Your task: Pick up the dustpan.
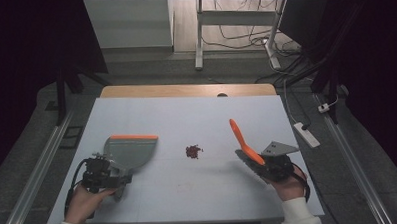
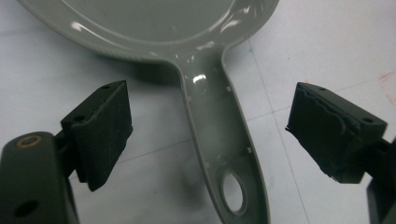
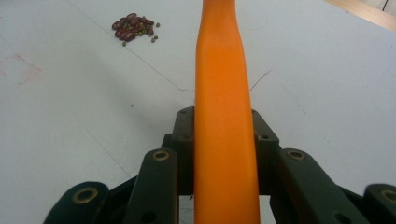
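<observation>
A grey dustpan [image 1: 131, 151] with an orange front lip lies flat on the white table at the left. Its handle [image 2: 219, 140] runs between the jaws of my left gripper [image 1: 117, 178] [image 2: 215, 130], which is open, with a gap on both sides of the handle. At the right, my right gripper [image 1: 261, 166] [image 3: 223, 135] is shut on a long orange brush handle [image 1: 240, 136] [image 3: 224, 93], which slants up and away toward the table's middle. A small pile of dark red beans [image 1: 193, 151] [image 3: 133, 27] lies between the two tools.
The white table top [image 1: 186, 117] has a wooden strip [image 1: 185, 90] along its far edge. A white power strip [image 1: 307, 134] lies on the floor to the right. A white desk frame [image 1: 200, 37] and cables stand beyond the table.
</observation>
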`<state>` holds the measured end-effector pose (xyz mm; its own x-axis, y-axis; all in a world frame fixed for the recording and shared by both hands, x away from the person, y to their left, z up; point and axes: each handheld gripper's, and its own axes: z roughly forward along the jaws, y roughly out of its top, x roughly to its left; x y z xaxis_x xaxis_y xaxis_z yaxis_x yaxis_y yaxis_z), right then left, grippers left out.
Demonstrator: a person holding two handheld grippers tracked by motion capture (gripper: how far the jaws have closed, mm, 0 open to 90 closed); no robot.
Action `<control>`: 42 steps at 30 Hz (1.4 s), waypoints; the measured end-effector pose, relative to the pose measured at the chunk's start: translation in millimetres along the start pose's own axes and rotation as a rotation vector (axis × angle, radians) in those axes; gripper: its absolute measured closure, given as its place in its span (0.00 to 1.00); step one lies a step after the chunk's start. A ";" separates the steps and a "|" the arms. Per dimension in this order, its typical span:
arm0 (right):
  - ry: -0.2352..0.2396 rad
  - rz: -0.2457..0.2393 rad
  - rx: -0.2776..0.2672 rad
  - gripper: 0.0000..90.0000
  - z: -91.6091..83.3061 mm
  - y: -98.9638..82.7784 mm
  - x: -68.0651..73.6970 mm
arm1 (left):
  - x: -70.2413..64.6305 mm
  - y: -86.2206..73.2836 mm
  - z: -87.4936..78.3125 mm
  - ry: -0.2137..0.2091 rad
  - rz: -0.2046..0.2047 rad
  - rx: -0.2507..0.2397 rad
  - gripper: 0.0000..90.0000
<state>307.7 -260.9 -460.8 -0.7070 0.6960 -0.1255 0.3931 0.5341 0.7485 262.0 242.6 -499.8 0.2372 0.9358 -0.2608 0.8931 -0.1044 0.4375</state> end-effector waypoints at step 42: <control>-0.003 -0.014 0.002 0.78 1.7 -0.1 1.3 | 7.4 6.1 26.5 -0.039 -0.108 -0.016 0.63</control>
<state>307.7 -259.3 -462.1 -0.7107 0.6899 -0.1377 0.3842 0.5446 0.7455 279.3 239.9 -522.0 0.1546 0.9274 -0.3407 0.9081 0.0024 0.4187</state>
